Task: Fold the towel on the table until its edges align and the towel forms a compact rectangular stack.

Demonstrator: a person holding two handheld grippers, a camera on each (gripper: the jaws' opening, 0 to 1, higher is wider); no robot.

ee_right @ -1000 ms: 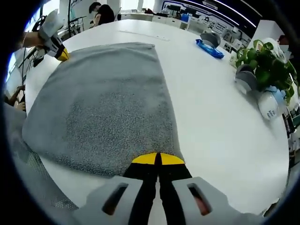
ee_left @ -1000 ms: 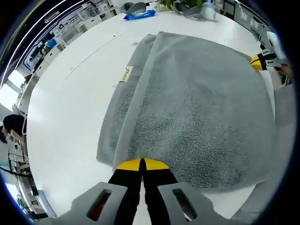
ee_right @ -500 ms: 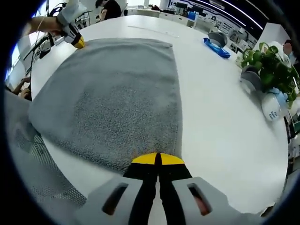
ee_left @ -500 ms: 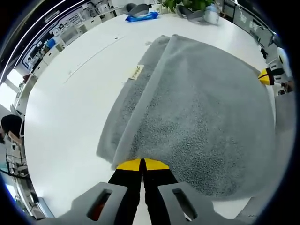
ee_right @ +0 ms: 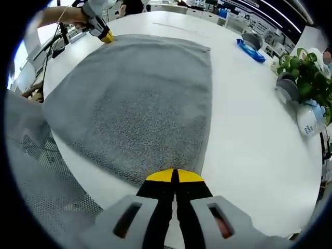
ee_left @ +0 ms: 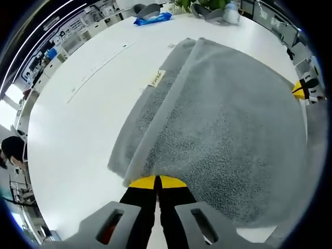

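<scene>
Both grippers have carried the towel's (ee_left: 218,119) top layer farther across the table (ee_left: 78,114); left gripper (ee_left: 157,182) jaws pinched shut on one corner, lower layer with its label (ee_left: 155,78) still peeking out beside; right gripper (ee_right: 174,176) jaws likewise clamped on the other corner; first fold nearly closed, edges unaligned, further folds remain.

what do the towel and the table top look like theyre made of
The grey towel looks like terry cloth, probably cotton: a nubbly looped pile, a flatter woven band along its edge and a small sewn label. The white table is smooth and slightly glossy, with soft glare, likely laminate or painted board; the pictures cannot settle which.
</scene>
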